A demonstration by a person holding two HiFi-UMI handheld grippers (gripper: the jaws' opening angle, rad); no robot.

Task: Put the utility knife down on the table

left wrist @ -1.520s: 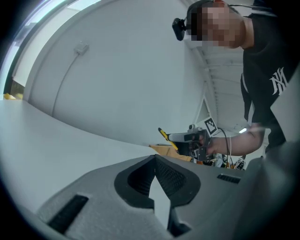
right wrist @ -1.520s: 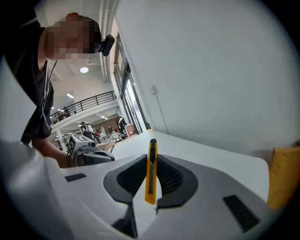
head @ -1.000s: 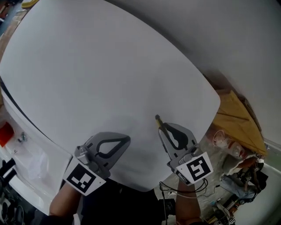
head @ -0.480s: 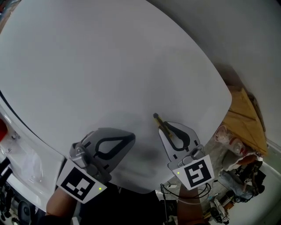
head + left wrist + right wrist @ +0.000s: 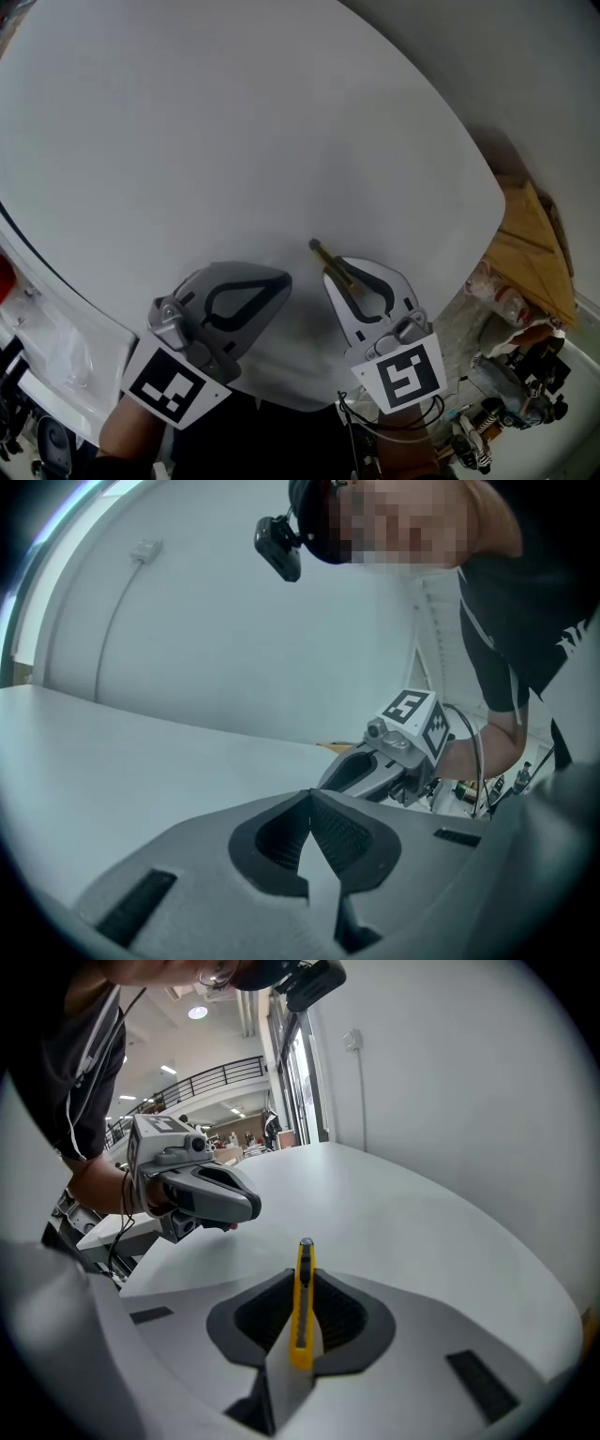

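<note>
A yellow utility knife [image 5: 301, 1303] with a dark tip is clamped between the jaws of my right gripper [image 5: 302, 1290], its nose sticking out past the fingertips. From the head view the knife [image 5: 330, 265] points up and left out of the right gripper [image 5: 339, 272], just above the white table [image 5: 234, 141] near its front edge. My left gripper [image 5: 277, 278] is beside it on the left, shut with nothing in it; its pads [image 5: 328, 829] meet in the left gripper view, where the right gripper [image 5: 352, 775] shows beyond them.
The round white table [image 5: 422, 1222] spreads ahead and left. Cardboard [image 5: 525, 248] and cluttered gear [image 5: 511, 375] lie on the floor past the right edge. A white cabinet [image 5: 56, 337] stands at the lower left.
The right gripper with the knife has shifted slightly left and forward over the table. The left gripper has barely moved.
</note>
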